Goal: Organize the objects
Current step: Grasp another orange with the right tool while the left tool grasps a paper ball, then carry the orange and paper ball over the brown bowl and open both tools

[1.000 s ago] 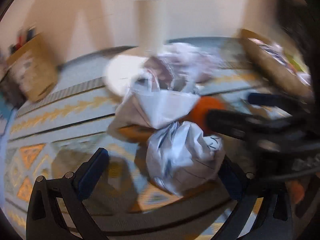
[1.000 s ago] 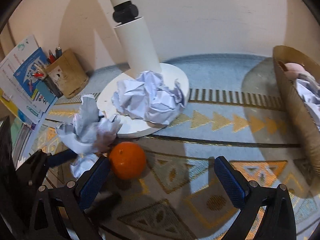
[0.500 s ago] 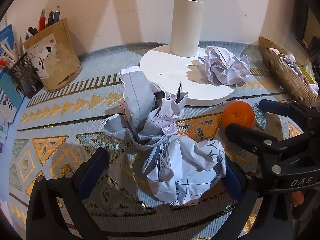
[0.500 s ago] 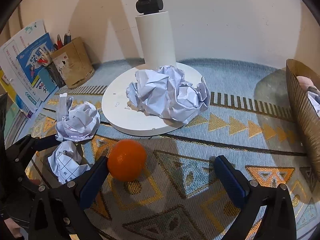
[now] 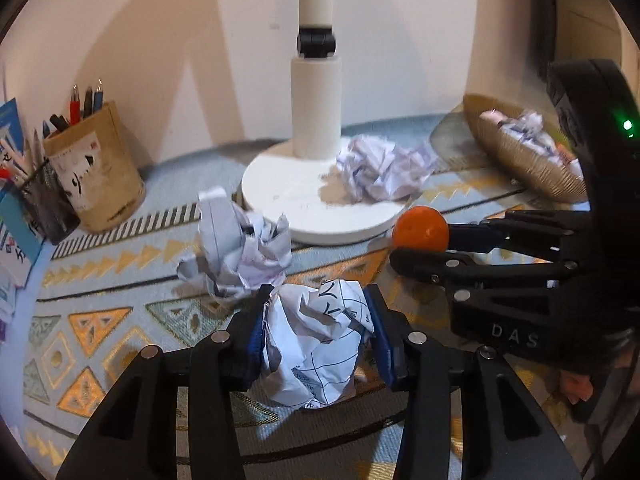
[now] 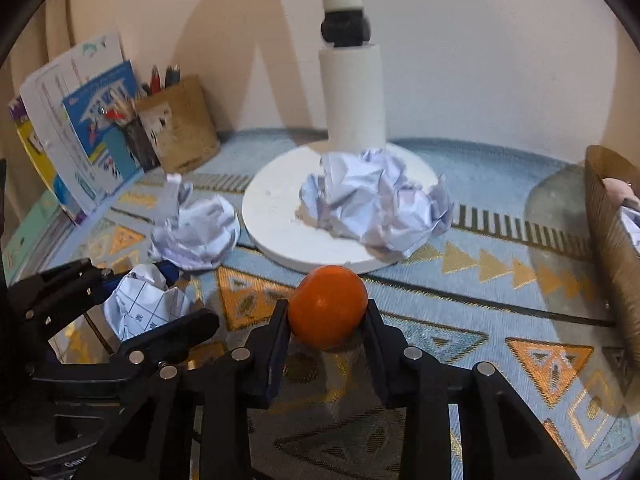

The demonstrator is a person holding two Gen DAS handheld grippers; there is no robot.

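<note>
My left gripper (image 5: 318, 334) is shut on a crumpled paper ball with grid lines (image 5: 316, 344), low in the left wrist view. My right gripper (image 6: 326, 322) is shut on an orange (image 6: 328, 306), which also shows at the right of the left wrist view as the orange (image 5: 420, 229). A second crumpled paper ball (image 5: 240, 248) lies on the patterned mat just beyond the held one. A third, larger paper wad (image 6: 376, 210) rests on the white round lamp base (image 6: 276, 208). In the right wrist view my left gripper (image 6: 156, 280) sits at lower left with its paper ball (image 6: 142, 306).
A woven basket (image 5: 520, 156) holding crumpled paper stands at the right. A brown pen holder (image 5: 96, 172) with pens, a dark mesh cup (image 5: 48, 206) and leaning booklets (image 6: 76, 128) crowd the left. The white lamp post (image 5: 316, 112) rises by the wall.
Both grippers went from open to shut: the left closed on the gridded paper ball, the right closed on the orange. Both views lifted slightly.
</note>
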